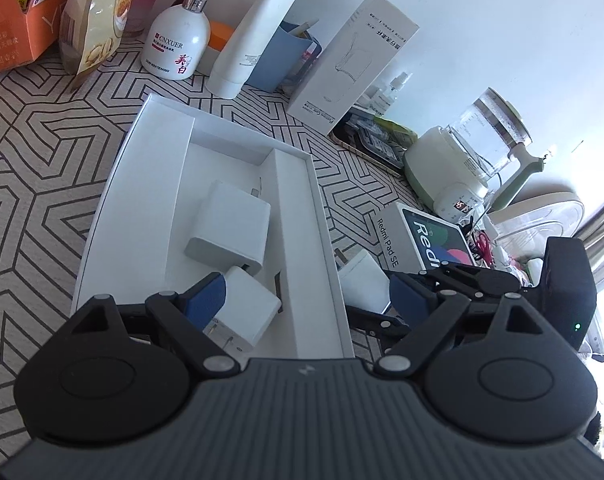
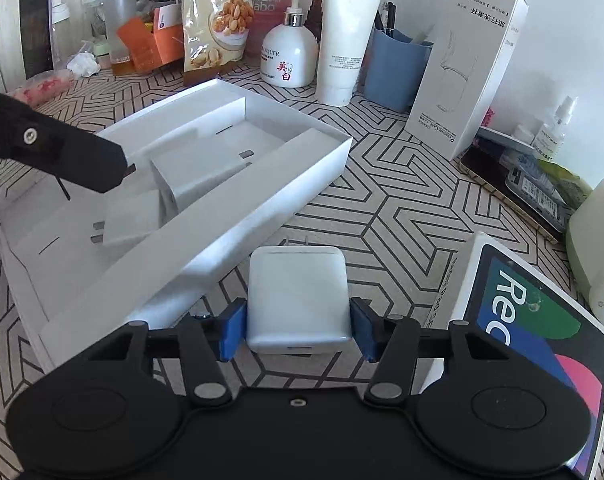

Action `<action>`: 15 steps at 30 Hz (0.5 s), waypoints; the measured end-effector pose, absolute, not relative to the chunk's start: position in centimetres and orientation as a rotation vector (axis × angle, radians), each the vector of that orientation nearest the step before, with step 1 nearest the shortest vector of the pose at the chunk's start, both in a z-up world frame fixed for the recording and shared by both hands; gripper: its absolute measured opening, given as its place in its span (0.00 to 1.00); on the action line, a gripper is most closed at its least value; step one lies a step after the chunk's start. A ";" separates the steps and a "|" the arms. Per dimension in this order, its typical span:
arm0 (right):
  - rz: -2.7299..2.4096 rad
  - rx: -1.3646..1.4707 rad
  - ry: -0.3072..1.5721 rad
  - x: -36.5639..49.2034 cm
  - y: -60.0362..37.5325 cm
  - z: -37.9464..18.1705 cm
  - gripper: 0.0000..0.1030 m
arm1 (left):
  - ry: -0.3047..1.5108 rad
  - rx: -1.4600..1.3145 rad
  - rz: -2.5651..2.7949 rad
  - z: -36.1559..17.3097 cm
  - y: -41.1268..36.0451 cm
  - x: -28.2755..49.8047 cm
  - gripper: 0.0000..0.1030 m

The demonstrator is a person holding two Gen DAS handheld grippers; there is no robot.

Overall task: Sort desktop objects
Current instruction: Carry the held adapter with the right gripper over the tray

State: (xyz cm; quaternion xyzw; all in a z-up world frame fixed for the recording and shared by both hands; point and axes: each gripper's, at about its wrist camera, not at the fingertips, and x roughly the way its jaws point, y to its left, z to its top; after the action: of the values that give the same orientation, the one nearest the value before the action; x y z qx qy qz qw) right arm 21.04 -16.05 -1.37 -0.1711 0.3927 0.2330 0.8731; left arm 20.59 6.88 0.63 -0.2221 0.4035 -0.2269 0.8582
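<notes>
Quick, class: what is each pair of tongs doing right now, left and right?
Left tongs: open, one finger beside a small white charger in the white box, gripping nothing.
Right tongs: closed on a white charger outside the box.

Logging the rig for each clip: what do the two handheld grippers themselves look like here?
Both match: the left gripper and right gripper have black bodies with two round discs, black linkage bars on silver pivot pins, and blue pads on the jaws. The left one's body is ribbed grey with a small logo. The right gripper's housing shows a green light. No hands, sleeves or cables visible.
</notes>
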 end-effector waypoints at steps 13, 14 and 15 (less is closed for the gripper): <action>0.497 -0.250 0.884 22.4 -16.5 -1.6 0.58 | 0.853 -0.475 -0.493 0.7 7.0 20.5 0.87; 0.490 -0.244 0.885 22.3 -16.6 -1.6 0.58 | 0.853 -0.477 -0.495 0.7 7.0 20.5 0.87; 0.484 -0.238 0.886 22.2 -16.6 -1.5 0.58 | 0.853 -0.479 -0.497 0.7 7.1 20.5 0.87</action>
State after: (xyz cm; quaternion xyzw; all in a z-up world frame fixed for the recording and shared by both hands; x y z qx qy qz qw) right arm 22.21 -16.65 -1.46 -0.1139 0.4233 0.2312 0.8686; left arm 20.47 7.07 0.69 -0.2279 0.4052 -0.2363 0.8532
